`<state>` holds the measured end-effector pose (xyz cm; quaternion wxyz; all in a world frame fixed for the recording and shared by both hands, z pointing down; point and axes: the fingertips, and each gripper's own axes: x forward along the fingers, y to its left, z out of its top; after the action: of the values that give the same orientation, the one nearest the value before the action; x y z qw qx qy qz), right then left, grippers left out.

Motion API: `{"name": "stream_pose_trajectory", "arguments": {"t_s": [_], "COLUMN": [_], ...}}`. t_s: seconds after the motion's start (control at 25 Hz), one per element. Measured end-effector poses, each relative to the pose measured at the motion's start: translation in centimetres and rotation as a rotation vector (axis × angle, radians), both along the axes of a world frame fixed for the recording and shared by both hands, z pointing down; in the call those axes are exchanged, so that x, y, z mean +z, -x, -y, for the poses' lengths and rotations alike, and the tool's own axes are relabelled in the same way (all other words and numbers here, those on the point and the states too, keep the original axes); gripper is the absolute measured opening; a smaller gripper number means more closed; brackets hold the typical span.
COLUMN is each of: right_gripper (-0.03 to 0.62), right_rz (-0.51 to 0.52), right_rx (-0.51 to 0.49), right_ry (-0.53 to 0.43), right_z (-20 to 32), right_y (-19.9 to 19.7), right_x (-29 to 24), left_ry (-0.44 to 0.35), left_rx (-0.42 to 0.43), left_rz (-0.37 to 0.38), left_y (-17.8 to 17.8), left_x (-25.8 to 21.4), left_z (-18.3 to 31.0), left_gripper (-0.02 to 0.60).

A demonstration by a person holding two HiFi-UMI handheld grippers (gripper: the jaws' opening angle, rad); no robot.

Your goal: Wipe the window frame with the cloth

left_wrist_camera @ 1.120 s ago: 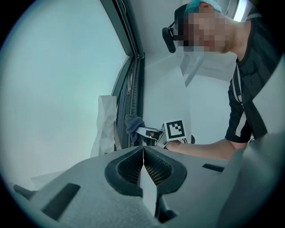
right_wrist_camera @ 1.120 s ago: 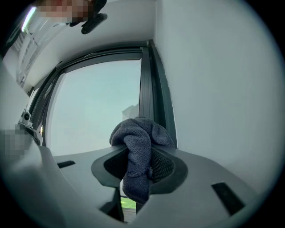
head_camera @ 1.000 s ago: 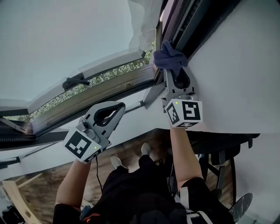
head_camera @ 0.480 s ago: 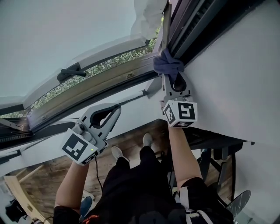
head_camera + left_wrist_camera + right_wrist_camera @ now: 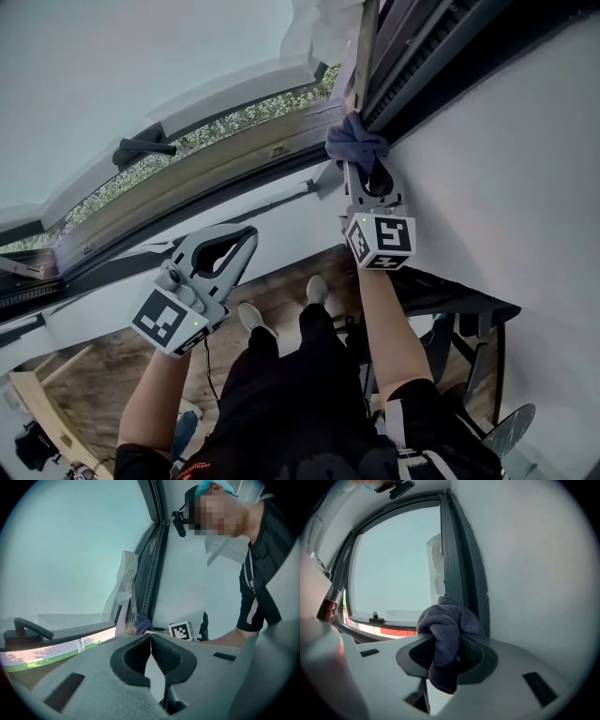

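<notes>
A dark blue-grey cloth [image 5: 354,142] is bunched in my right gripper [image 5: 357,165], which is shut on it and holds it against the lower corner of the dark window frame [image 5: 412,47]. In the right gripper view the cloth [image 5: 446,634] hangs between the jaws in front of the frame's upright [image 5: 457,559]. My left gripper [image 5: 246,233] is shut with nothing in it, held below the open sash, away from the frame. The left gripper view shows its jaws closed together [image 5: 150,637], with the cloth [image 5: 140,623] far off.
The window sash [image 5: 169,122] is tilted open, with a black handle [image 5: 141,148] on it and greenery beyond. A white wall [image 5: 506,169] runs right of the frame. Below are the person's legs, a wooden floor and a black stand [image 5: 469,323].
My right gripper with the cloth has slid down along the frame toward its lower corner. The left gripper has drifted slightly left and down.
</notes>
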<state>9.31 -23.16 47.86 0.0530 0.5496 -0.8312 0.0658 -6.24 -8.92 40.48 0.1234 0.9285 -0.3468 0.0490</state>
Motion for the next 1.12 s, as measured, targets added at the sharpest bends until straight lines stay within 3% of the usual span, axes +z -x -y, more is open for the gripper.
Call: {"name": "stream_pose_trajectory", "arguments": {"t_s": [0.6, 1.12], "right_gripper": [0.115, 0.117], "right_rz": [0.003, -0.011], "right_rx": [-0.020, -0.143], "right_ry": [0.058, -0.070], "right_z": [-1.0, -7.6], "right_y": [0.3, 2.2], "right_x": [2.4, -6.9], "left_ry": [0.018, -0.066], "left_rx": [-0.015, -0.004], "left_rz": [0.000, -0.012], "left_y": [0.3, -0.1], "left_x": [0.7, -3.4], "left_z": [-1.6, -4.3], "left_gripper": [0.021, 0.021]}}
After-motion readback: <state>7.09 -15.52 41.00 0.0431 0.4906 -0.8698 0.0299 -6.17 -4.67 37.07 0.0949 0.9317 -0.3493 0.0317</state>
